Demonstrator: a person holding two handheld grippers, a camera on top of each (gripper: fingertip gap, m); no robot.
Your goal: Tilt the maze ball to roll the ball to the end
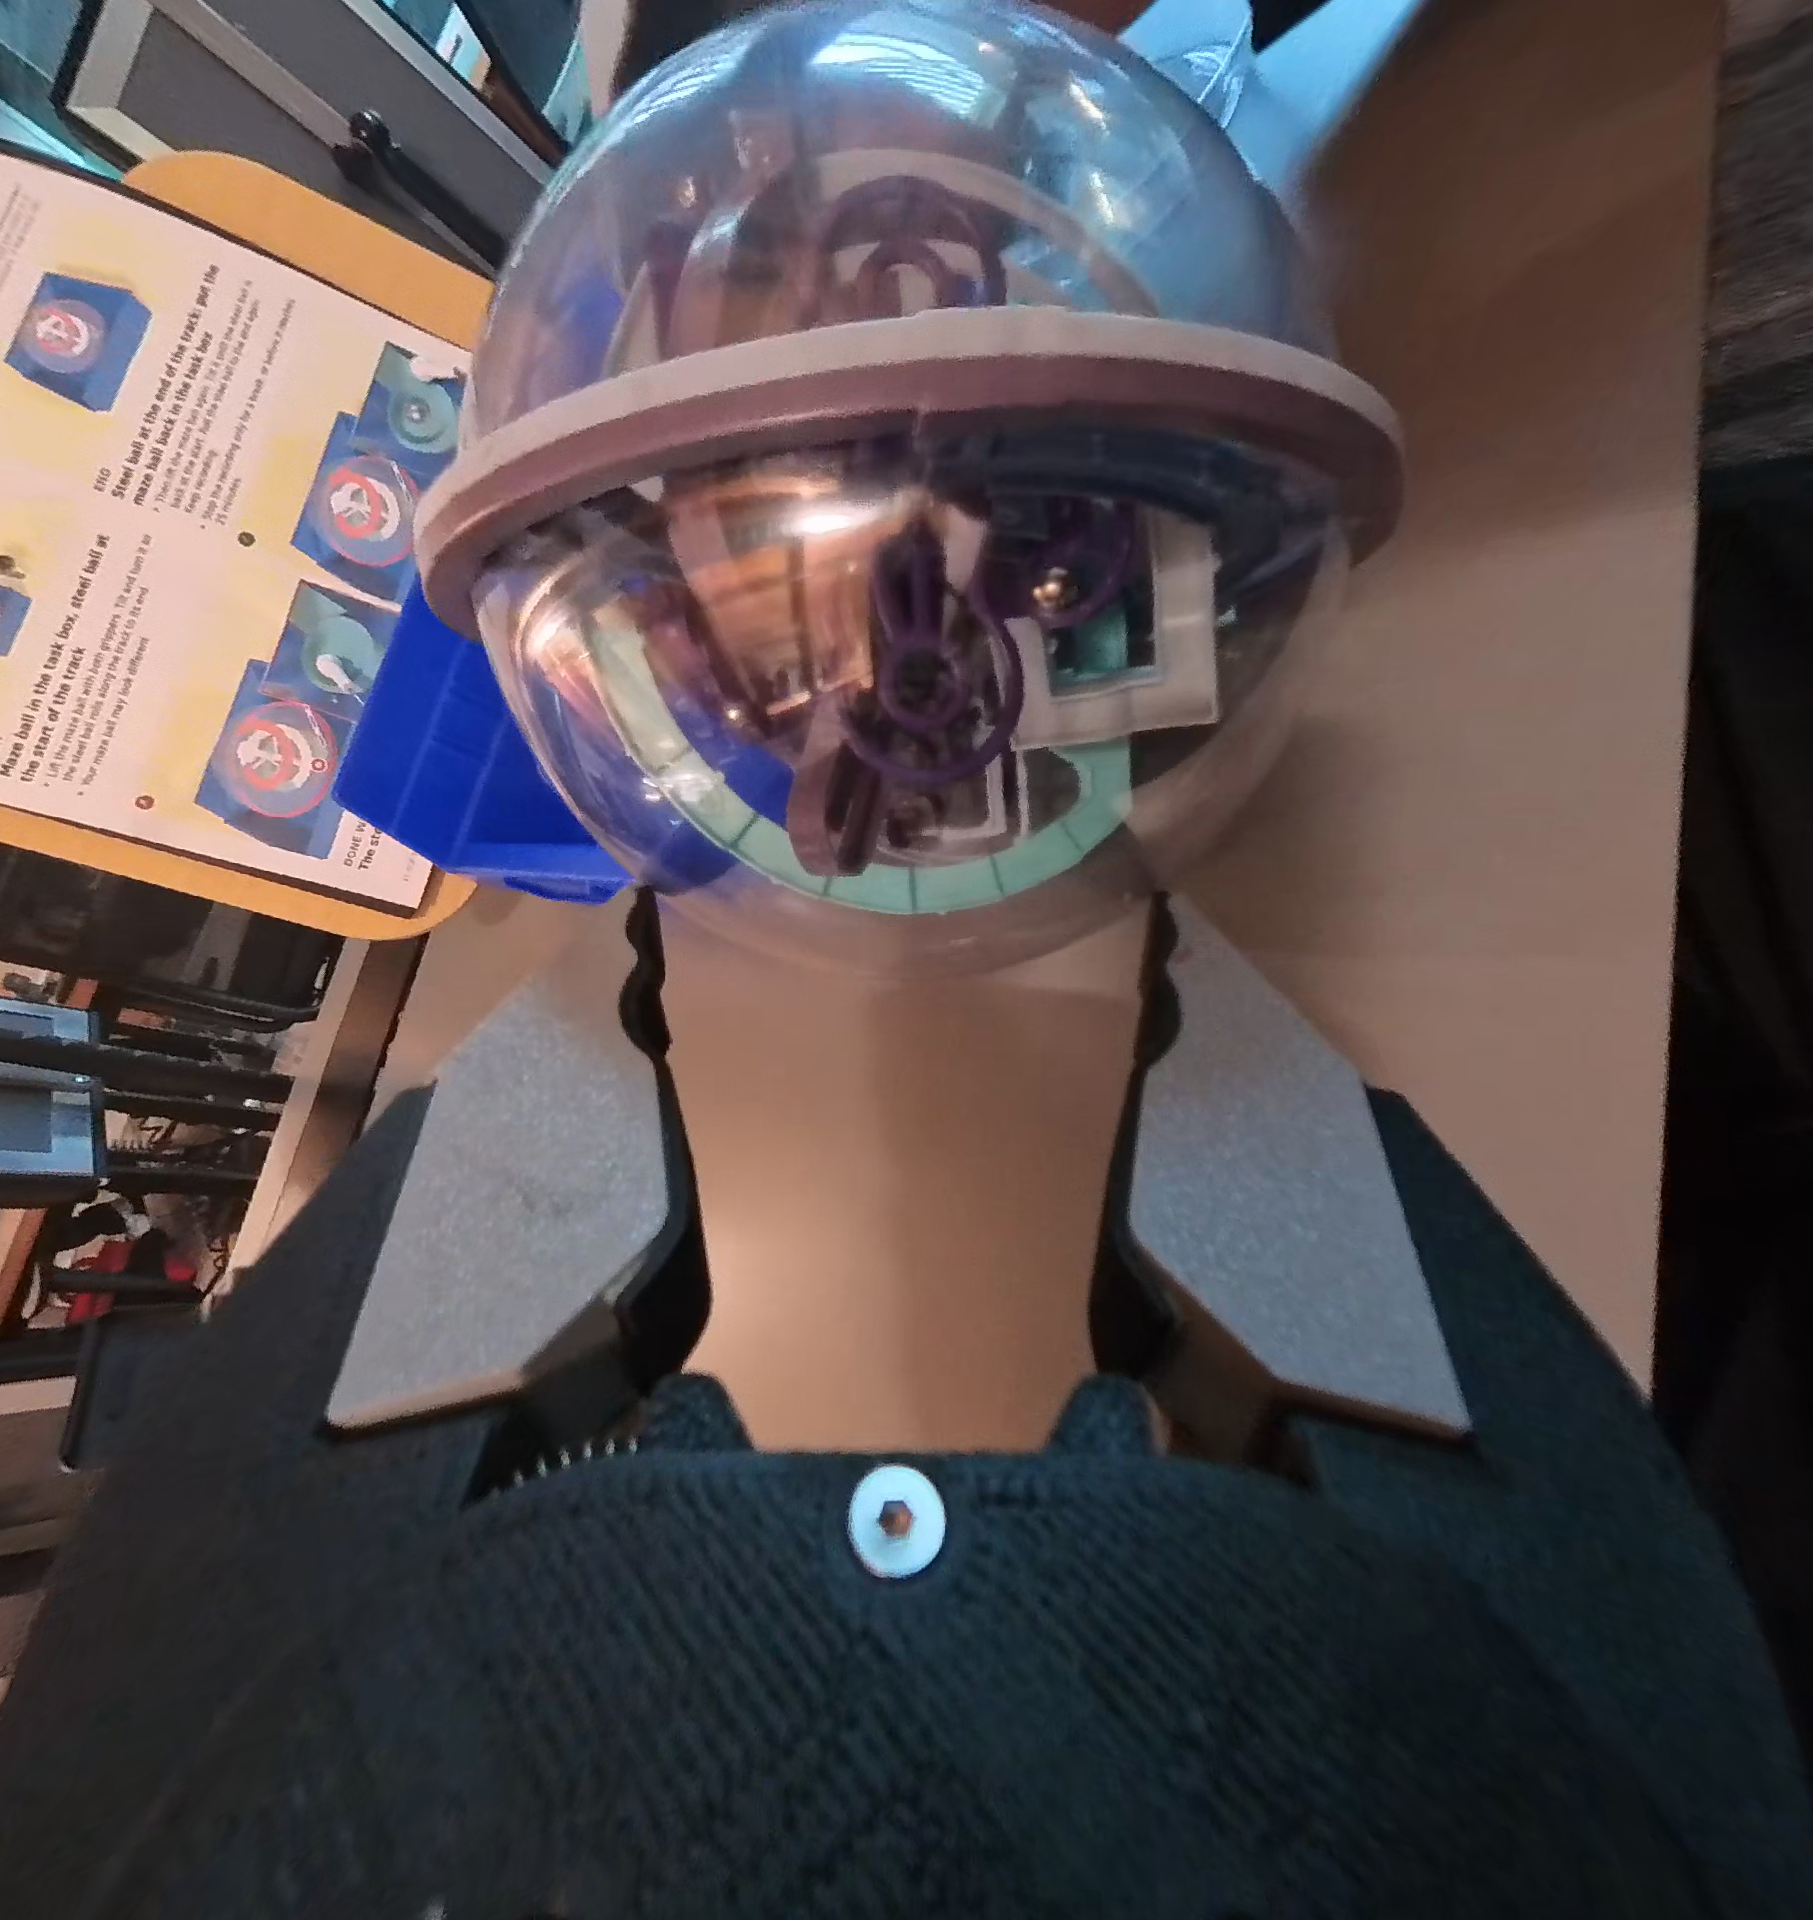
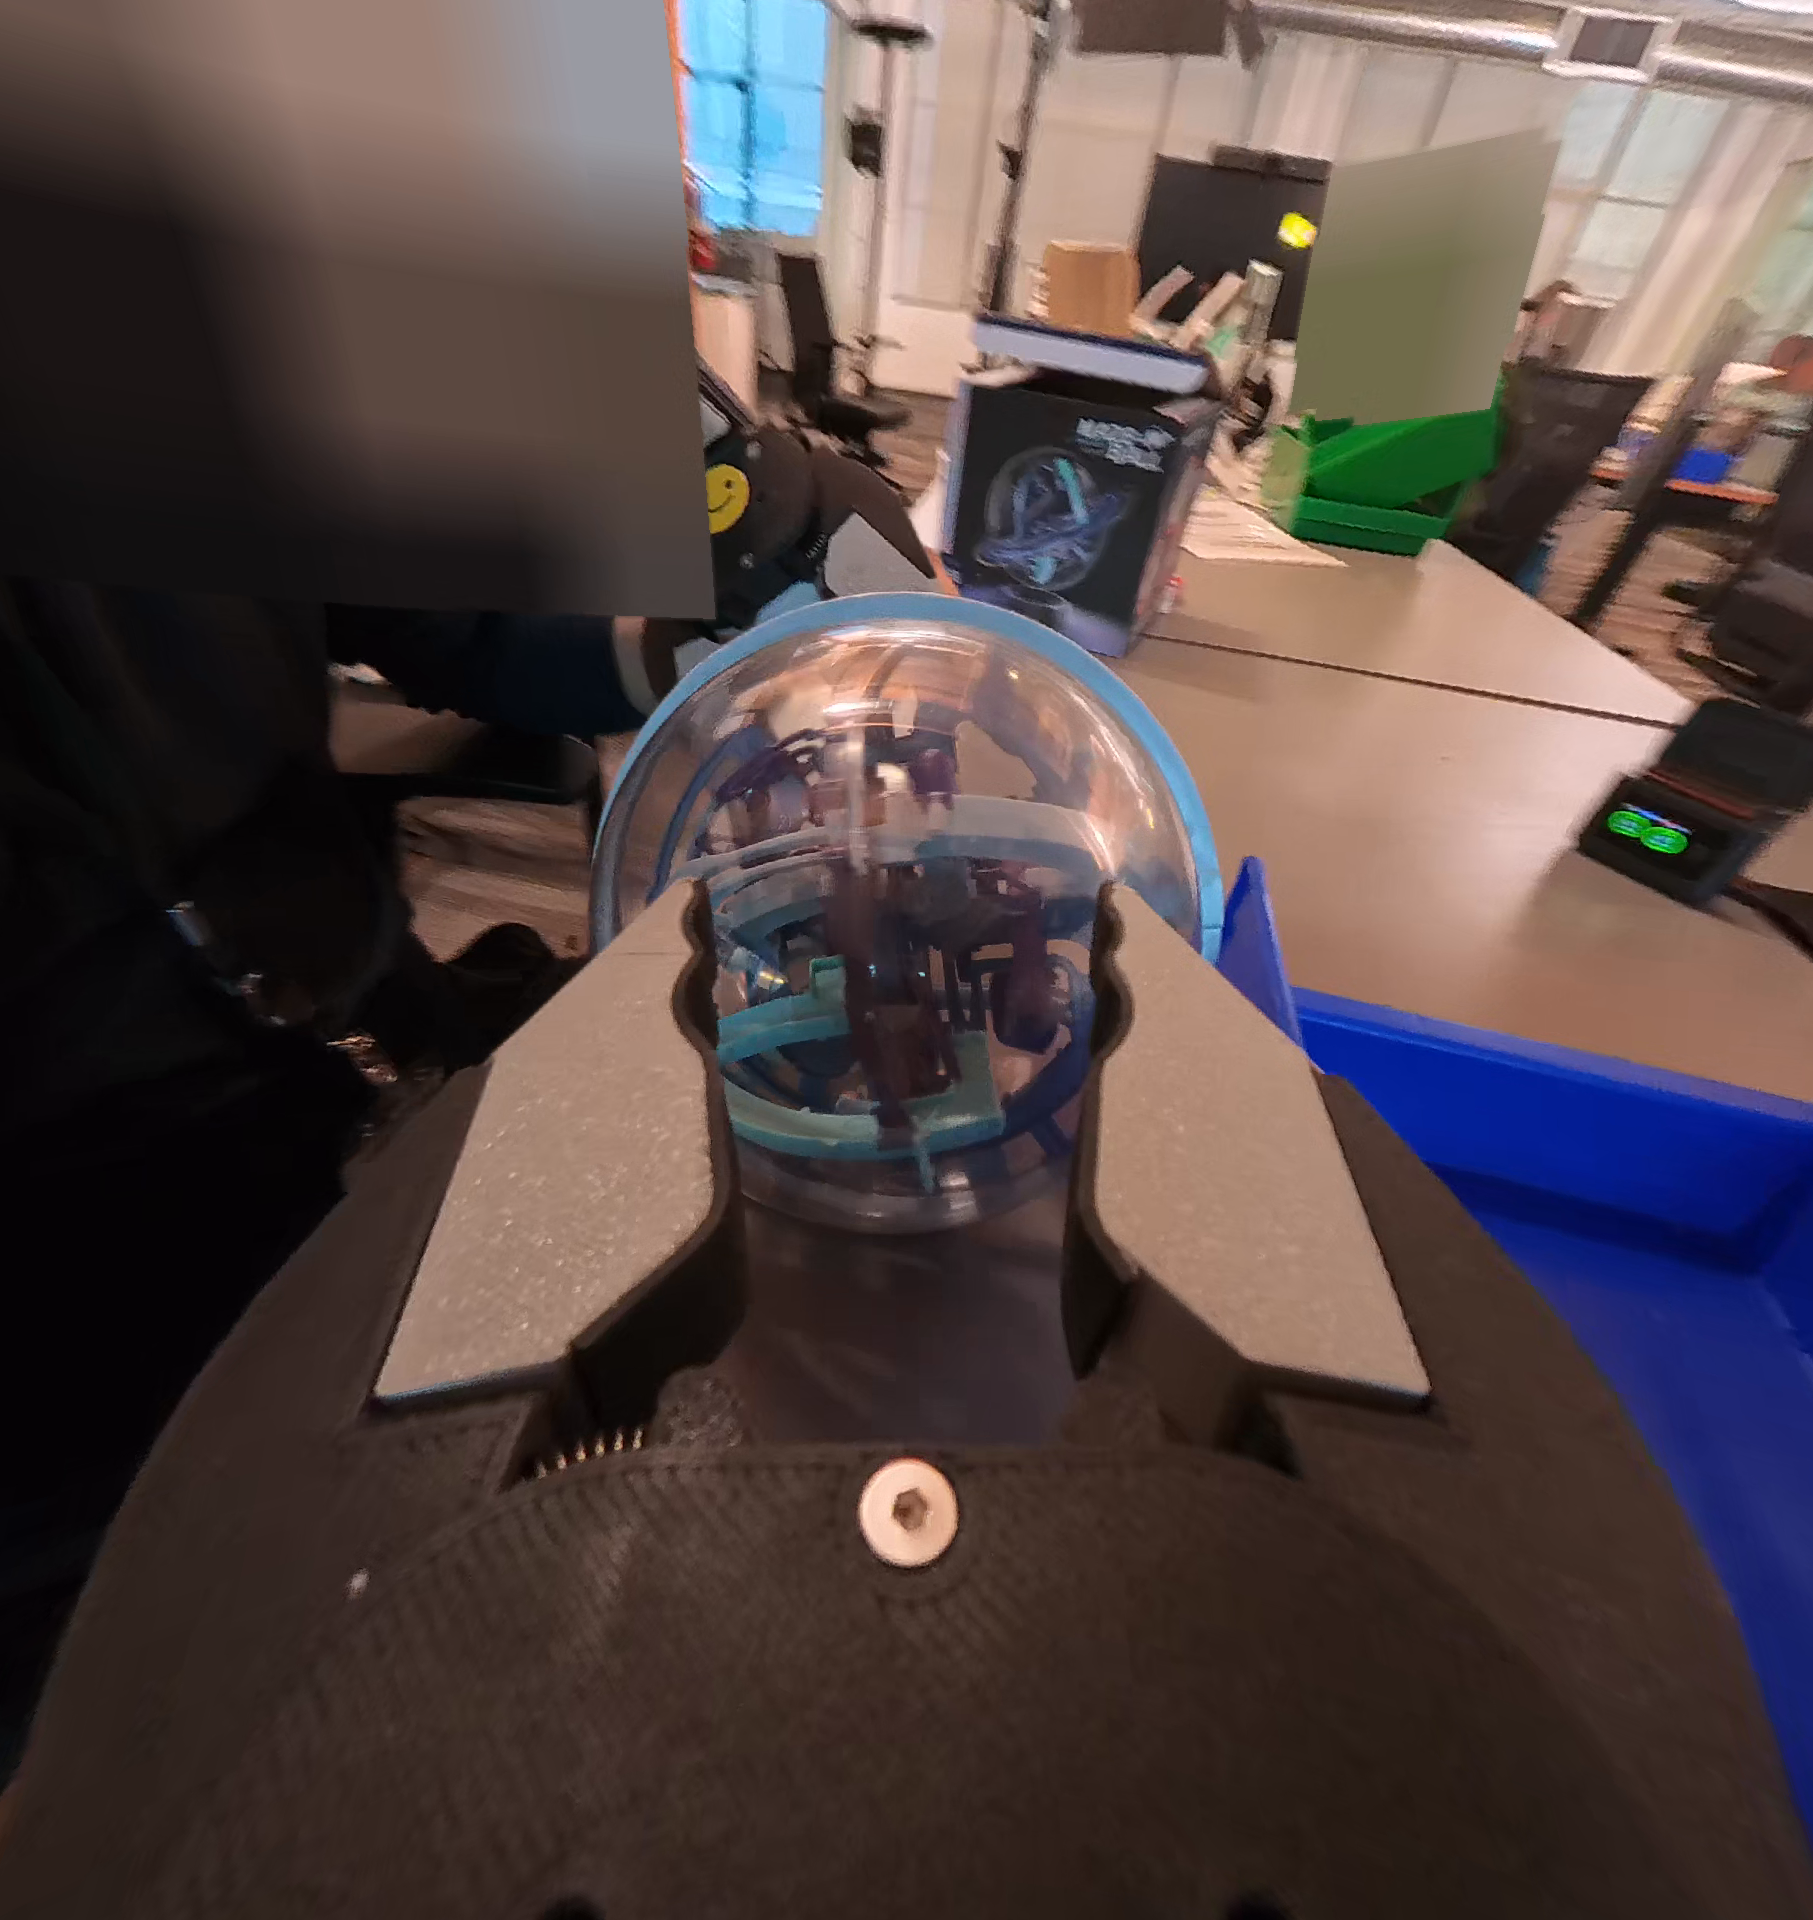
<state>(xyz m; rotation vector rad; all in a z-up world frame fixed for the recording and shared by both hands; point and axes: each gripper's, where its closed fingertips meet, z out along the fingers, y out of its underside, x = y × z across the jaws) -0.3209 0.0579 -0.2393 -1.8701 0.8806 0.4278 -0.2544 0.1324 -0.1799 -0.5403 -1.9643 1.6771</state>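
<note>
You've got the clear plastic maze sphere with the grey rim [image 1: 912,499] pinched by both claws, right claw [image 2: 900,935] and left claw [image 1: 897,935], held up just above the blue plastic bin [image 2: 1608,1122]. Looks like mid-tilt to me. Next you'd want slow wrist rolls together, no squeezing harder.

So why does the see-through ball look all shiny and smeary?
Left wrist view: room light bounces off the clear plastic maze ball as orange glare, and its grey rim looks smeared by motion blur. Right wrist view: a bright streak crosses the dome; the room behind is blurry and bent by the wide lens.
</note>
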